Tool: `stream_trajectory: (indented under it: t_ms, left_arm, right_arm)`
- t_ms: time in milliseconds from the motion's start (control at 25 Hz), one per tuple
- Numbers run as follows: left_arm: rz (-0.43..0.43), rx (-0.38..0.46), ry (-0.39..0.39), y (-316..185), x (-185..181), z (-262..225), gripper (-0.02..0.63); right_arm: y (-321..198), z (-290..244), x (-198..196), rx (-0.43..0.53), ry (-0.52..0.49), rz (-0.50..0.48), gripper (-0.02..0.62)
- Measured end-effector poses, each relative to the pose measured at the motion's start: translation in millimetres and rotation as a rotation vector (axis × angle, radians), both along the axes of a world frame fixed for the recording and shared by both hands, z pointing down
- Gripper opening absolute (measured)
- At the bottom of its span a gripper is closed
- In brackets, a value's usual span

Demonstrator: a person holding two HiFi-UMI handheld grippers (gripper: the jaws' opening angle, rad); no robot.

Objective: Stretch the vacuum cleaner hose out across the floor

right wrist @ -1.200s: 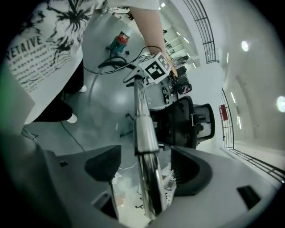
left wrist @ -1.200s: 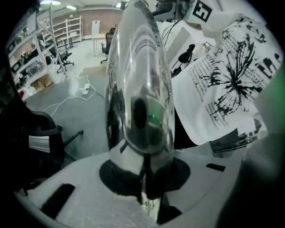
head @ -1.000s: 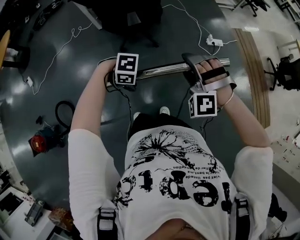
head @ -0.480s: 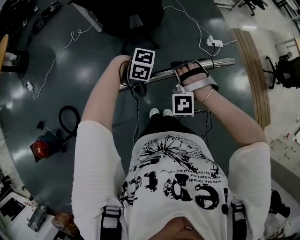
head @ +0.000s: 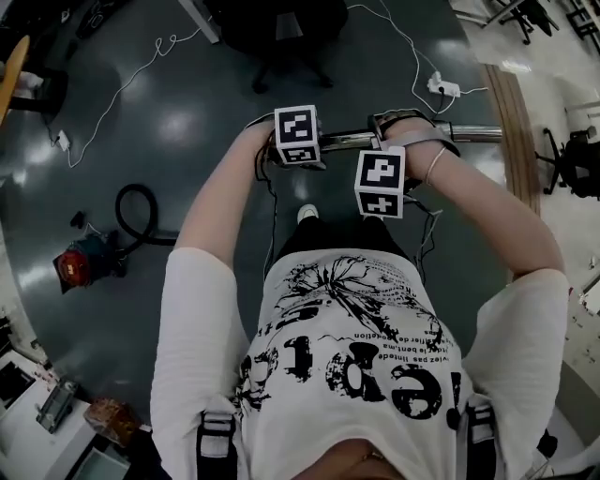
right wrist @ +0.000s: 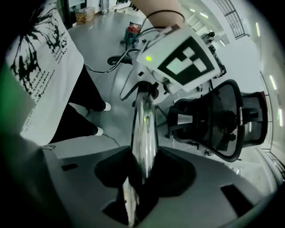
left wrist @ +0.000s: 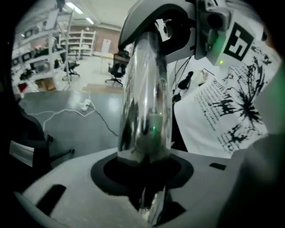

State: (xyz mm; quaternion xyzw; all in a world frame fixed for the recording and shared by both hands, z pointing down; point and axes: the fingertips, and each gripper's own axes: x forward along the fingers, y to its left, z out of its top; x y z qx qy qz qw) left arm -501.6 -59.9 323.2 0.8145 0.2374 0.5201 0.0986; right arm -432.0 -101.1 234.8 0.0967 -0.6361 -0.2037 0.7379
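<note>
I hold a chrome vacuum wand tube [head: 342, 139] level in front of me with both grippers. My left gripper [head: 291, 150] is under its marker cube, on the tube's left end. Its jaws have just been opening a little, but the tube [left wrist: 144, 102] still sits gripped in my left gripper [left wrist: 147, 187]. My right gripper [head: 389, 150] is on the tube further right. Its jaws have just been closing, and my right gripper [right wrist: 138, 187] is now shut on the tube [right wrist: 143, 129]. The red vacuum cleaner [head: 82, 261] stands on the floor at the left, with its black hose [head: 141, 216] looped beside it.
A black office chair [head: 281, 28] stands ahead of me, and the same chair [right wrist: 222, 120] shows close by in the right gripper view. A white cable with a power strip [head: 445, 87] lies on the dark floor. A wooden strip [head: 511, 122] runs along the right. Benches stand at the lower left.
My left gripper has slid right along the tube, so the two marker cubes are now closer together. My right hand has come down and its jaws have closed on the tube.
</note>
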Motion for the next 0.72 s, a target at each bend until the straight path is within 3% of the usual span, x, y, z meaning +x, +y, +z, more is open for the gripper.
stream_trajectory:
  t_ms: [80, 160, 200, 320, 440, 560, 640, 720]
  left_arm:
    - [-0.113, 0.148, 0.072, -9.2, 21.7, 7.3, 0.197]
    - [-0.228, 0.383, 0.156, -20.2, 43.8, 13.6, 0.241]
    - [-0.294, 0.515, 0.2, -25.9, 54.5, 13.8, 0.294]
    - [-0.503, 0.828, 0.268, -35.8, 82.1, 10.3, 0.313]
    - [-0.628, 1.011, 0.276, -31.8, 115.1, 10.4, 0.313]
    - [-0.655, 1.205, 0.285, -34.0, 144.1, -0.5, 0.313]
    - [-0.646, 1.248, 0.278, -34.3, 160.7, -6.4, 0.311]
    - [-0.612, 1.24, 0.28, -29.4, 183.5, -5.2, 0.285]
  right_arm:
    - [1.8, 9.7, 17.4, -0.083, -0.001, 0.025, 0.155]
    - [9.2, 19.4, 39.7, -0.202, -0.021, 0.086, 0.155]
    - [13.4, 23.7, 51.5, -0.268, -0.034, 0.126, 0.155]
    - [21.9, 32.0, 87.4, -0.446, -0.066, 0.251, 0.155]
    - [43.4, 36.6, 120.9, -0.677, -0.071, 0.414, 0.155]
    - [77.1, 30.9, 136.2, -0.979, -0.095, 0.561, 0.156]
    - [91.4, 24.4, 148.2, -1.107, -0.113, 0.625, 0.156]
    - [95.6, 20.7, 166.4, -1.153, -0.121, 0.656, 0.156]
